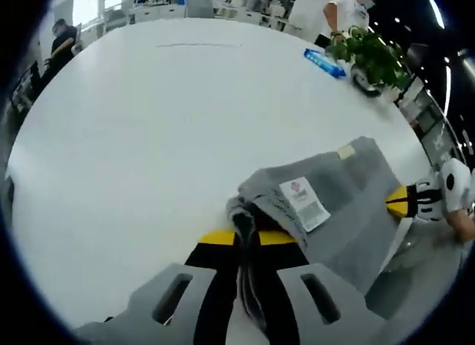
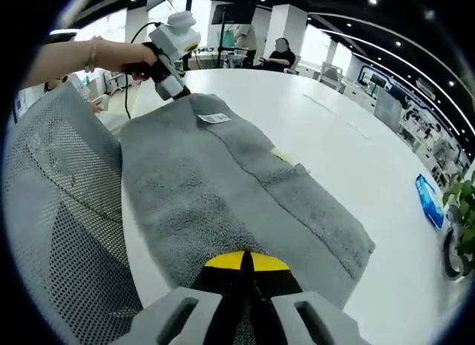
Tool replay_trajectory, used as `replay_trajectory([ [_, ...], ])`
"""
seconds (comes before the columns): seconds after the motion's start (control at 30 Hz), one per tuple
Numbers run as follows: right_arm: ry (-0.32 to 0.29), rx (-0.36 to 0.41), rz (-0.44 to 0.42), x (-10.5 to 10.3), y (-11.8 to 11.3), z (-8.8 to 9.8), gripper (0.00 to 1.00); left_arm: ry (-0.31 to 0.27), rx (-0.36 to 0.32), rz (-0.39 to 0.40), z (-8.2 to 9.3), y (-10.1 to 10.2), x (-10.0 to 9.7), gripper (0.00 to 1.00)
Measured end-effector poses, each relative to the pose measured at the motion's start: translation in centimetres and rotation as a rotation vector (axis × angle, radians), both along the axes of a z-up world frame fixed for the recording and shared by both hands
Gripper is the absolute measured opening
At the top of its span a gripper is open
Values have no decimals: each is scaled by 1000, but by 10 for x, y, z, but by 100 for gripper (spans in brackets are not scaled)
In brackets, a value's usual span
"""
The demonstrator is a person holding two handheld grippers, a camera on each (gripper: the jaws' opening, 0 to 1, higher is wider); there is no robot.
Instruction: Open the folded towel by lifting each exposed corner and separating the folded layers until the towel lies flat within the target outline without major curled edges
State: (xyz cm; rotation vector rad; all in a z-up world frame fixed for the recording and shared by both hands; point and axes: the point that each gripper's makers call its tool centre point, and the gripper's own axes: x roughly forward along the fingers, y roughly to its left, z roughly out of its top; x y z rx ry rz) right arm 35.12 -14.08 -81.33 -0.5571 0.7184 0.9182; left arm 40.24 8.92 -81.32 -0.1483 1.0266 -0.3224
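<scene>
On broad round white table: long grey terry towel stretched along near edge, one lengthwise layer folded over, seam down middle; white care label up. No target outline visible. Judged mid-task: fold left to open, then flatten. Grey mesh chair beside towel. Left gripper clamped on bunched towel corner; right gripper pinching opposite towel end. Open-plan office beyond; potted plant far from towel

Left gripper view: low and close at one end of the towel, facing across the bench. Right gripper view: low at the opposite end, facing back along it. Shared: towel, bench, potted plant.
</scene>
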Motion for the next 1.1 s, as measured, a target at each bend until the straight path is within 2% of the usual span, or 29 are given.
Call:
replay_trajectory([
  [0.07,5,4,-8,0,0,0,0,-8,9,-6,6,1,2,7],
  [0.2,15,17,-17,1,-1,0,0,-60,22,16,24,4,4,7],
  [0.27,12,17,-13,0,-1,0,0,-137,57,25,41,7,5,7],
  [0.4,11,23,-7,1,-1,0,0,-279,87,26,79,3,-2,8],
  [0.43,12,25,-8,0,-1,0,0,-299,85,29,87,2,-3,8],
  [0.53,6,27,-1,1,0,0,0,-381,20,23,111,-15,-6,8],
  [0.6,5,30,-1,0,0,1,0,-403,-39,0,119,-34,-9,10],
  [0.67,6,36,-1,0,0,1,0,-364,-113,-17,114,-57,-14,13],
  [0.83,19,83,-9,0,-1,1,0,-273,-142,-103,74,-97,-20,13],
  [0.87,16,88,-4,0,0,1,0,-230,-185,-116,65,-111,-22,14],
  [0.93,6,89,10,0,0,1,0,-160,-209,-141,53,-124,-26,14],
  [1.03,-5,92,26,-1,0,1,0,-179,-110,-199,35,-131,-17,14],
  [1.1,-12,92,33,-1,1,2,0,-169,-48,-229,19,-133,-16,13],
])
